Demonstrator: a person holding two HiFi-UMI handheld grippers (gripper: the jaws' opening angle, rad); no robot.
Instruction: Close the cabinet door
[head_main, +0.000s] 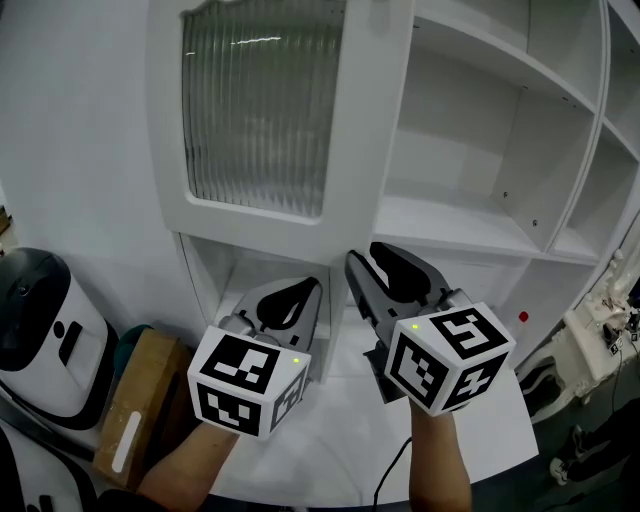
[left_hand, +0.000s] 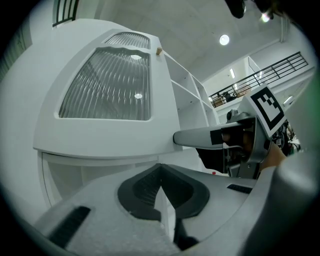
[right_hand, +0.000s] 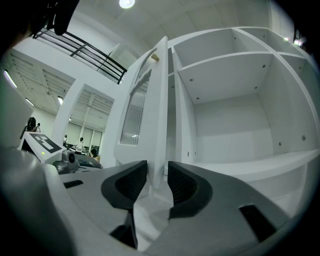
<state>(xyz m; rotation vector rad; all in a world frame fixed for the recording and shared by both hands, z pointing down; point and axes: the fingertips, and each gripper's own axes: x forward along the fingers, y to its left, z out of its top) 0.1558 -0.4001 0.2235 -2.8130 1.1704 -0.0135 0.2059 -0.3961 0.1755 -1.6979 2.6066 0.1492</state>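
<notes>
The white cabinet door (head_main: 270, 120) with its ribbed glass pane (head_main: 255, 100) stands swung out in front of the open shelves (head_main: 470, 130). My right gripper (head_main: 362, 262) is level at the door's lower free corner. In the right gripper view the door's edge (right_hand: 156, 110) runs down between the dark pads (right_hand: 182, 182), and the gripper (right_hand: 157, 181) looks open around it. My left gripper (head_main: 300, 292) sits just left of it, below the door's bottom rail, with its pads met at the tips and nothing in them. The left gripper view shows it (left_hand: 160, 167) under the door (left_hand: 105, 90).
A white rounded appliance (head_main: 35, 330) and a cardboard box (head_main: 135, 400) stand at the lower left. A white tabletop (head_main: 350, 440) lies under both hands. A small red dot (head_main: 523, 317) marks the cabinet's lower right. Equipment with cables (head_main: 600, 330) sits at the far right.
</notes>
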